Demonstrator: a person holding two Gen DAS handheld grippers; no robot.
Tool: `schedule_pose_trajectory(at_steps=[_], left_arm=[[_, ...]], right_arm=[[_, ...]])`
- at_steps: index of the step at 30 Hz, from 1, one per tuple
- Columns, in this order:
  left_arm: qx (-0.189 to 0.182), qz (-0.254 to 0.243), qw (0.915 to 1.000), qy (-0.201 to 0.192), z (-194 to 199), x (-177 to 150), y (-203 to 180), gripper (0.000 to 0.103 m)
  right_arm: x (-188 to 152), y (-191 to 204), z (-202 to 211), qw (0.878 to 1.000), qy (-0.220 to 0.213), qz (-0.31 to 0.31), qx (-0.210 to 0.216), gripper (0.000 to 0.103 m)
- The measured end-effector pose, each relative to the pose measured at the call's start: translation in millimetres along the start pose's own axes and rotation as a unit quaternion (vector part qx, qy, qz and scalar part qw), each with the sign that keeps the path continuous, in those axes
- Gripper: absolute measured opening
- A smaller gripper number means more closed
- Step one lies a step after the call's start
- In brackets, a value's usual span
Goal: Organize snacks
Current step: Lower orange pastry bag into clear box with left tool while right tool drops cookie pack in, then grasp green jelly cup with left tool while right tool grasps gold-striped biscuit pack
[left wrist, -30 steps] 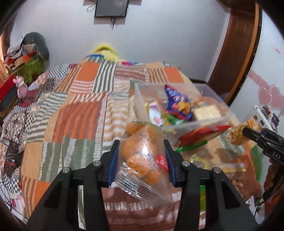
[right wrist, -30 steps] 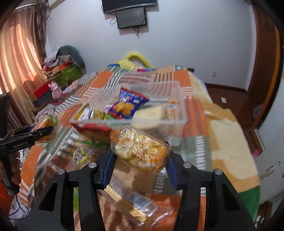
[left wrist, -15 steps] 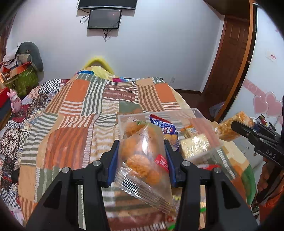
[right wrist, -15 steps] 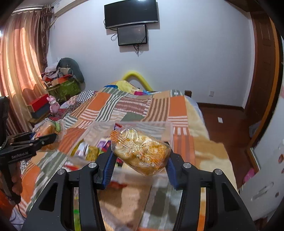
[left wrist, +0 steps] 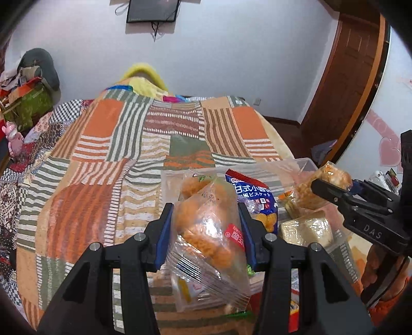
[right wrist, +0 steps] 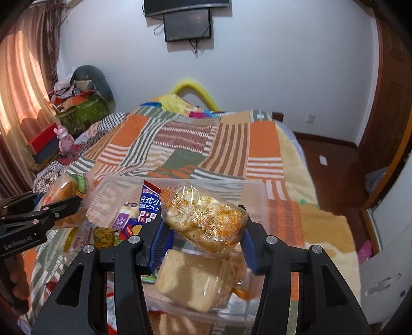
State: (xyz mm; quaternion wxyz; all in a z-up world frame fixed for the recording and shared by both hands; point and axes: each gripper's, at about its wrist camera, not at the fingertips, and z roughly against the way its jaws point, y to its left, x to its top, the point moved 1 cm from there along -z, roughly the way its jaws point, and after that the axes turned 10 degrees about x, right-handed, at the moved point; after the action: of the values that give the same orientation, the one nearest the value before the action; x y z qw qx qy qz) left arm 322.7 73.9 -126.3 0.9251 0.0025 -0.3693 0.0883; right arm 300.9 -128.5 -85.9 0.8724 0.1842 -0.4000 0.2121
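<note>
Patchwork quilt [right wrist: 226,144] over bed; wall screen [right wrist: 188,24]; wooden door [left wrist: 345,74]; curtain [right wrist: 23,77].

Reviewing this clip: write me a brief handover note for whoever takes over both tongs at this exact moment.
Left tongs: shut on a clear bag of orange buns, held above the near-left corner of the clear bin.
Right tongs: shut on a clear pack of yellow pastries, held over the bin.
Done: the blue biscuit packet and a pale wrapped cake lie in the bin.
Left: release both bags into the bin, then gather the loose wrappers beside it on the patchwork blanket.
</note>
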Motion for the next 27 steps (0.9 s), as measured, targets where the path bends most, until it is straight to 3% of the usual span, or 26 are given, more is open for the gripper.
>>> schedule_pose_trajectory(at_steps=[4,9,12,20,24,27], left_arm=[[0.003,-0.002,1.0000,0.001,-5.6,-1.7,-4.3,0.050],[0.005,-0.001,1.0000,-0.002,2.3,-4.1,-5.2,0.065],[0.010,-0.005,0.9999,-0.009,14.2,-7.0,-3.0,0.067],[0.013,-0.029,0.9989,-0.036,68.5,-25.7,0.1,0.074],[0.008,-0.030,0.9991,-0.030,88.8,-44.8,2.8,0.078],[0.001,-0.032,0.9994,-0.013,97.3,-62.9,2.9,0.078]], right_arm=[[-4.6,-4.3,-2.1,1.000,0.011,-0.005,0.014,0.048],[-11.1,-1.4,1.2,0.999,0.032,0.007,0.025,0.054],[-13.7,5.8,13.9,0.999,0.021,0.033,0.016,0.062],[-21.1,8.5,51.6,0.999,-0.003,0.038,0.022,0.063],[-30.9,10.9,71.6,0.999,-0.015,0.036,0.030,0.064],[-40.4,15.5,85.8,0.998,-0.022,0.038,0.038,0.069]])
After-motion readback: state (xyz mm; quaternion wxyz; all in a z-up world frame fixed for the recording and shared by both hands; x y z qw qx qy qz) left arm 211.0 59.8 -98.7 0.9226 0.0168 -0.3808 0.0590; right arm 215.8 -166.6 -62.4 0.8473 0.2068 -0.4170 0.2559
